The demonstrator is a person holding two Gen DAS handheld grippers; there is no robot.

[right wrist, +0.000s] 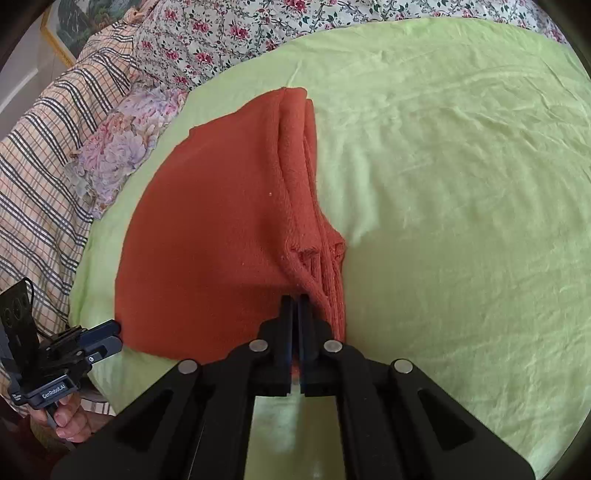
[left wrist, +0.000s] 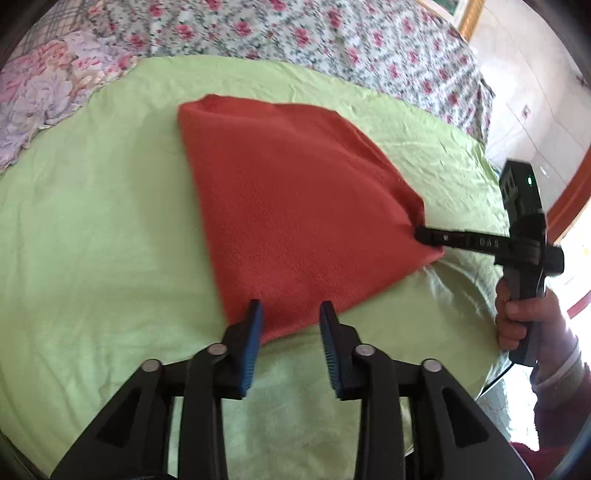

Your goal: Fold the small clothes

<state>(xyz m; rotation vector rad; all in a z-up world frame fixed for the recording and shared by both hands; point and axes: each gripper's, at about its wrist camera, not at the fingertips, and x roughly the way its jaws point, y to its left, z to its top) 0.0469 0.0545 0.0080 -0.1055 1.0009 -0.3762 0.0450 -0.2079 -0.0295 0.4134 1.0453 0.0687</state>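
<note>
A rust-red knitted garment (left wrist: 295,206) lies folded on a light green sheet (left wrist: 92,229). In the left wrist view my left gripper (left wrist: 291,306) is open; the garment's near corner lies between its blue pads (left wrist: 255,332), which stand apart from it. My right gripper (left wrist: 421,236) reaches in from the right, shut on the garment's right corner, with the cloth drawn toward it. In the right wrist view the right gripper (right wrist: 295,300) is shut at the near edge of the garment (right wrist: 207,229), beside its stacked folded layers (right wrist: 314,258). The left gripper (right wrist: 107,334) sits at the cloth's lower left corner.
The green sheet (right wrist: 461,184) covers a bed; a floral bedspread (left wrist: 332,33), a lilac flowered cloth (right wrist: 122,147) and a checked blanket (right wrist: 48,166) lie beyond it. A person's hand (left wrist: 517,314) holds the right gripper's handle near the bed's right edge.
</note>
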